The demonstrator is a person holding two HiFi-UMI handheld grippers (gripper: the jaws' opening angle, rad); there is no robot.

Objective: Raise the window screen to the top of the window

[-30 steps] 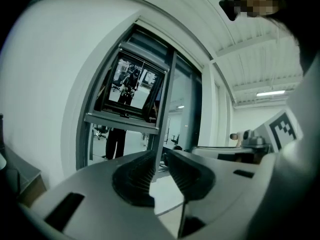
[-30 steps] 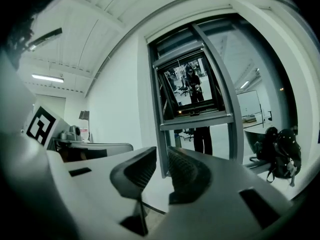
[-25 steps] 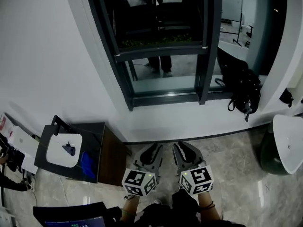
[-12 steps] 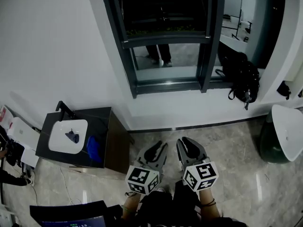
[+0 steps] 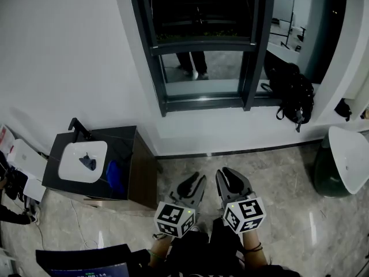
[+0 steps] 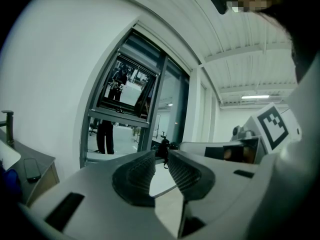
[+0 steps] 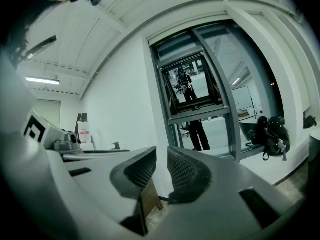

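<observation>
Both left gripper (image 5: 198, 179) and right gripper (image 5: 226, 173) gape narrowly, empty; screen indiscernible in window (image 5: 203, 86).

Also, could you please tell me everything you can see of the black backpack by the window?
The black backpack looks like soft fabric, bulky and slumped. It sits on the white ledge just right of the dark window frame, near the ledge's front edge. A strap loop hangs down over that edge. Its zips and pockets are too small to make out. Nothing but the ledge visibly touches it.
</observation>
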